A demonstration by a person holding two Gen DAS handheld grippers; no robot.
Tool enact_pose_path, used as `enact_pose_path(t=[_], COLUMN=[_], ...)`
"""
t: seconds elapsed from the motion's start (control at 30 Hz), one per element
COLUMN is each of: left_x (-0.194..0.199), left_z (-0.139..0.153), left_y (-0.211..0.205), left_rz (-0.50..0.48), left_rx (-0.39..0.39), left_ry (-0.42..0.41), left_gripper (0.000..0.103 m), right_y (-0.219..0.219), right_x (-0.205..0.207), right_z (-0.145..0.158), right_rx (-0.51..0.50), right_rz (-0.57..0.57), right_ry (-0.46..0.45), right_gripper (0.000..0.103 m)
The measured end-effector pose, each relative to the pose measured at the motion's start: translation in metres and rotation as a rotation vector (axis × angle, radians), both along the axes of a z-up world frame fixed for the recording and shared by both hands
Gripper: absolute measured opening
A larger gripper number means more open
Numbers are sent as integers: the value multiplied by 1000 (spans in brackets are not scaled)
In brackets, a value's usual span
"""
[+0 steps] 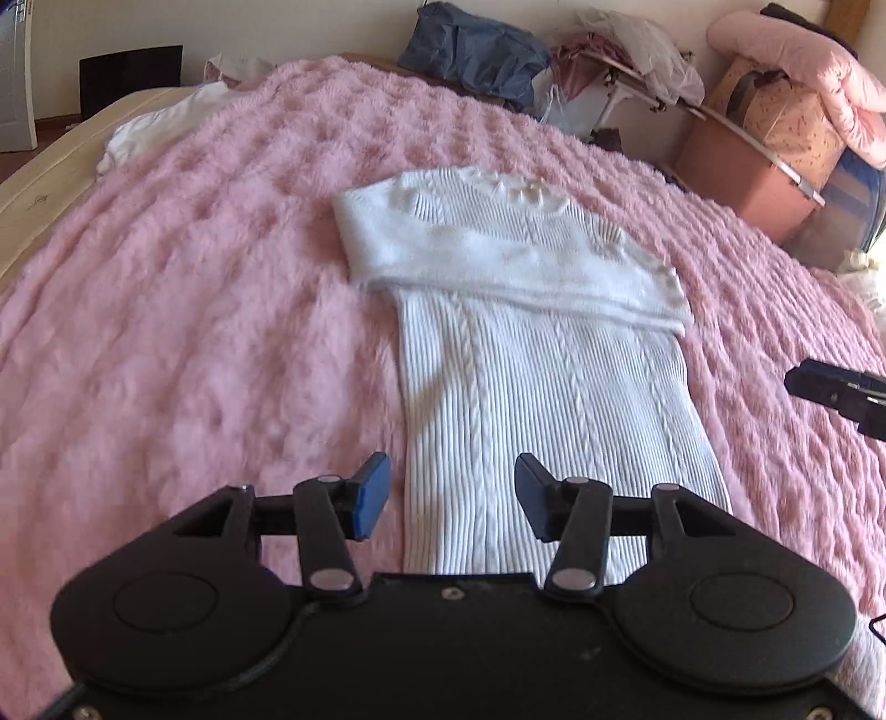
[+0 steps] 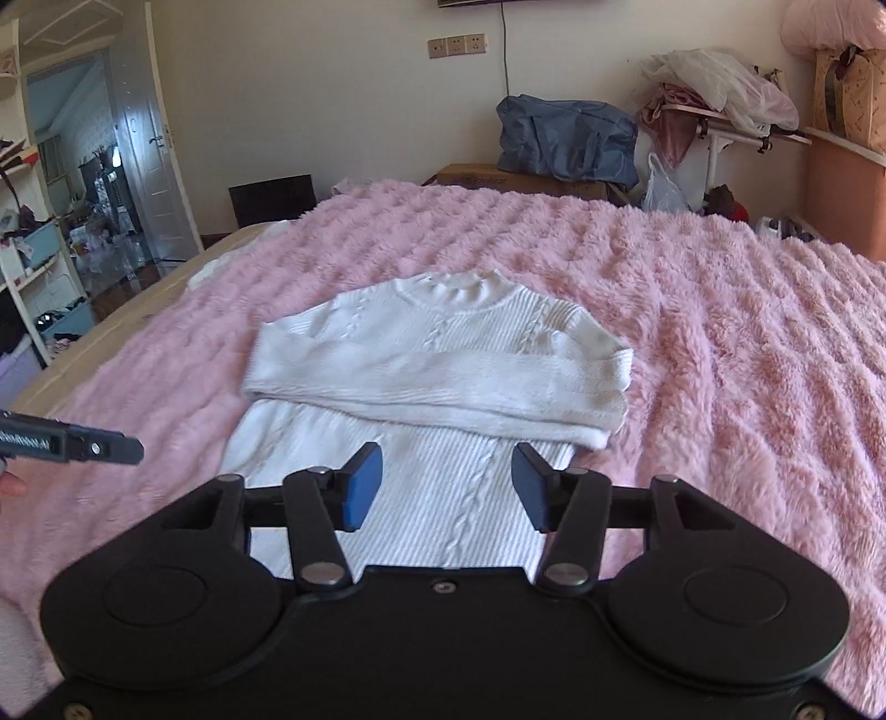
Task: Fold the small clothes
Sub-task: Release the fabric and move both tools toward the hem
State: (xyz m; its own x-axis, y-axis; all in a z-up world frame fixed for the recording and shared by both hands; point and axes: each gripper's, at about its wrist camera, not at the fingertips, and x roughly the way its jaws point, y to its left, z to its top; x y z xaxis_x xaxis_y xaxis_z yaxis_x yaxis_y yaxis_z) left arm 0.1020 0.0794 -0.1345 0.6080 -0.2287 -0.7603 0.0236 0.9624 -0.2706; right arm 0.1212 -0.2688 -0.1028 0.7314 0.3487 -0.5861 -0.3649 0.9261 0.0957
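Left wrist view: on the far left a second white garment (image 1: pixel 160 124) lies crumpled at the edge of the fluffy pink plush blanket (image 1: pixel 183 288) that covers the bed. At the blanket's middle rests the white ribbed cable-knit sweater (image 1: pixel 531 343), its sleeves folded across the chest in a band and its body running down toward the camera. The left gripper (image 1: pixel 451 501), black with blue pads, hangs above the sweater's lower part with its jaws apart and nothing between them; its left pad is over the blanket just beside the sweater's edge and its right pad is over the knit. At the right edge the black tip of the right gripper (image 1: pixel 836 393) comes into view over the blanket. Beyond the bed, a dark blue cloth bag (image 1: pixel 476 47) stands by the wall, and further right a salmon-coloured storage box (image 1: pixel 742 177) stands under patterned bundles; what it holds cannot be seen. In the right wrist view the right gripper's jaws likewise stand apart and empty above the sweater's lower body. There the left gripper's tip bears small white lettering, too blurred to read with certainty, and a fingertip (image 2: pixel 12 486) shows just below it.
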Motion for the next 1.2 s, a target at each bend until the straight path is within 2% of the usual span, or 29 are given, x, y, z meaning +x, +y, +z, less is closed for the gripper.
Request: enact_pose_path(t=[0.17, 0.23, 0.3, 0.4, 0.5, 0.63, 0.73, 0.97, 1.0, 1.07, 1.13, 1.2], left_x=[-71, -87, -95, -96, -90, -83, -75, -71, -71, -71, -71, -71], left_z=[-22, -31, -42, -56, -68, -78, -83, -87, -87, -88, -88, -89], left_y=[6, 7, 10, 11, 10, 8, 3, 0, 1, 4, 7, 8], left_rz=[-35, -31, -31, -38, -39, -35, -41, -47, -47, -47, -56, -62], left_rx=[-11, 1, -21, -71, -86, -84, -68, -63, -69, -96, -139, -172], left_ry=[82, 93, 118, 132, 156, 197, 227, 232, 232, 233, 234, 239], left_gripper=[52, 52, 52, 52, 52, 51, 50, 51, 51, 50, 47, 46], right_y=[27, 30, 29, 21, 10, 4, -3, -13, -15, -18, -19, -19], right_x=[-84, -106, -118, -126, -130, -132, -124, -110, -108, -103, -99, -96], right_z=[-8, -15, -23, -40, -56, -65, -70, -85, -88, -94, -101, -107], right_rx=[-245, -281, -283, -226, -165, -185, -153, -110, -94, -43, -22, -25], right_rz=[88, 108, 88, 19, -61, -134, -178, -226, -227, -219, -222, -241], right_ry=[-123, -100, -33, 111, 203, 231, 297, 369, 385, 436, 482, 516], right_gripper=[72, 74, 74, 75, 75, 75, 73, 72, 70, 59, 53, 52])
